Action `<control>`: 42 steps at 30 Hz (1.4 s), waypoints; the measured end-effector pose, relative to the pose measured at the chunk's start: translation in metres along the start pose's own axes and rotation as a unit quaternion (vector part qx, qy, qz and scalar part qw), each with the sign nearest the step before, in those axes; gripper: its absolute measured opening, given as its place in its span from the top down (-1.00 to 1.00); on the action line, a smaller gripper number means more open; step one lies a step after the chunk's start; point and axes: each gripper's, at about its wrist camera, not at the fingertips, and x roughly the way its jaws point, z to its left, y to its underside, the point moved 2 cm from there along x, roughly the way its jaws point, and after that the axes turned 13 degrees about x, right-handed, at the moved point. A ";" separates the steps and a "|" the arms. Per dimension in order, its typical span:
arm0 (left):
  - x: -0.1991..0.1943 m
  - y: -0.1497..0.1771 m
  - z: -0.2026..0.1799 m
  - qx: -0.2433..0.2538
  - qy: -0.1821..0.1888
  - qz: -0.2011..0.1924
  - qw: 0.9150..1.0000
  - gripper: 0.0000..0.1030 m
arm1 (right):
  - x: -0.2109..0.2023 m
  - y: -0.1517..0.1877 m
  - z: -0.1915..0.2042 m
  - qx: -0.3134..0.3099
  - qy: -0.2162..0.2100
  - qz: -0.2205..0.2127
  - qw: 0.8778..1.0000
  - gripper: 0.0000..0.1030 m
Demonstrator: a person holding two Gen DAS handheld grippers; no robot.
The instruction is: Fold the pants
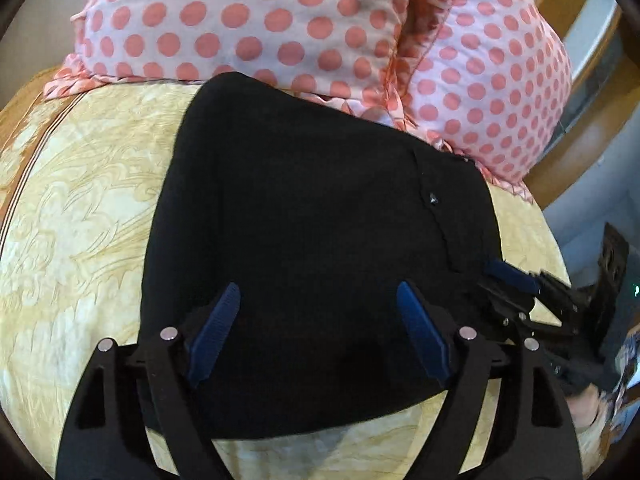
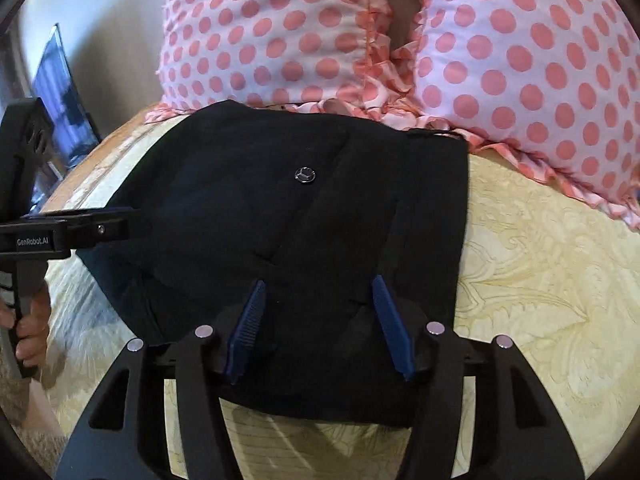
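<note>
Left wrist view: your left gripper stands wide, its blue pads apart over the pants, nothing pinched between them. Your right gripper enters at the right edge of that view, beside the pants' right side. In the right wrist view, the right gripper is likewise spread, pads over the near part of the cloth and gripping nothing; the left gripper shows at the left, level with the pants' left edge, with fingers on its handle.

The pants lie on the yellow bedspread as a compact black block, near edge toward you, far edge just against the polka-dot pillows. A button shows on the top layer. The outline is short and thick, so judge the main folds as done. Both grippers are free of the cloth.

Remaining work, if any: one more fold to halve the block, or smoothing the top layer. Layers underneath are hidden, so you cannot confirm the fold count.
</note>
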 end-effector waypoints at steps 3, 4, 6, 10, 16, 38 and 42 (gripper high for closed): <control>-0.029 0.018 -0.007 0.010 -0.018 -0.026 0.999 -0.78 | -0.033 0.017 0.002 0.020 0.008 -0.044 0.999 -0.85; -0.044 0.028 -0.007 0.021 -0.043 -0.037 0.998 -0.89 | -0.043 0.025 0.005 0.020 0.016 -0.063 0.998 -0.88; -0.059 0.046 -0.012 0.041 -0.082 -0.049 0.995 -0.94 | -0.060 0.045 0.012 0.020 0.027 -0.096 0.995 -0.97; -0.079 0.089 -0.021 0.065 -0.129 -0.050 0.988 -0.96 | -0.073 0.082 0.021 0.032 0.051 -0.135 0.989 -0.97; -0.083 0.133 -0.027 0.069 -0.152 -0.049 0.985 -0.96 | -0.066 0.118 0.034 0.039 0.077 -0.122 0.989 -0.97; -0.078 0.174 -0.039 0.081 -0.209 -0.096 0.970 -0.97 | -0.057 0.150 0.039 0.044 0.090 -0.130 0.986 -0.97; -0.079 0.175 -0.039 0.082 -0.211 -0.102 0.969 -0.97 | -0.056 0.150 0.039 0.044 0.091 -0.135 0.986 -0.97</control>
